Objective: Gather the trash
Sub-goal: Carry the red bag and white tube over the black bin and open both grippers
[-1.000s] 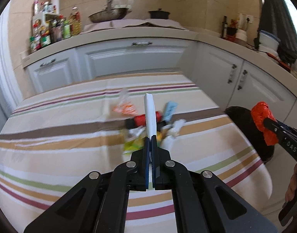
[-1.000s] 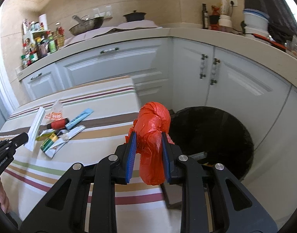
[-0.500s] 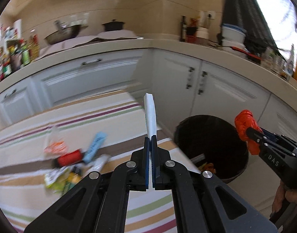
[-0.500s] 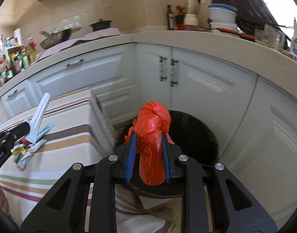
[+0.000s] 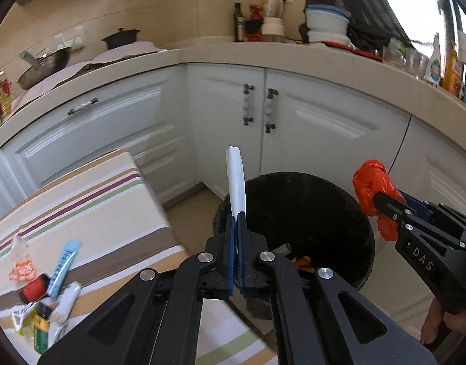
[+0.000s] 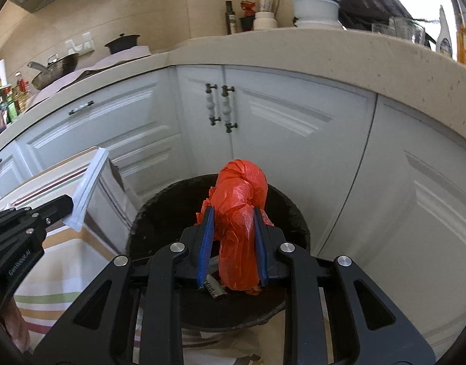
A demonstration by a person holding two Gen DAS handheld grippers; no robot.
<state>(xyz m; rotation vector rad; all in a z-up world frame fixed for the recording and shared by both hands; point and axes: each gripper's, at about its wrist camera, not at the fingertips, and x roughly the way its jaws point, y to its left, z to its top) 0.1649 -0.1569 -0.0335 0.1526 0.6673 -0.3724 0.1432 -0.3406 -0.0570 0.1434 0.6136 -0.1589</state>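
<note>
Over the black bin (image 6: 220, 304), the right claw (image 6: 234, 231) is clamped on a crumpled orange bag (image 6: 242, 200). The left claw (image 5: 236, 228) pinches a white wrapper (image 5: 236, 179) at the bin's near rim. More wrappers (image 5: 47, 292) lie on the striped worktop (image 5: 105, 213) left of the bin.

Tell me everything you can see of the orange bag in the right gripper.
The orange bag is thin, crinkled, glossy plastic, bunched and knotted into a lump at its top, with a loose tail hanging down. The right gripper is shut on its middle, blue pads pressing both sides. It stands roughly upright, hanging over the open black bin by the white cabinets, touching nothing else that shows.
</note>
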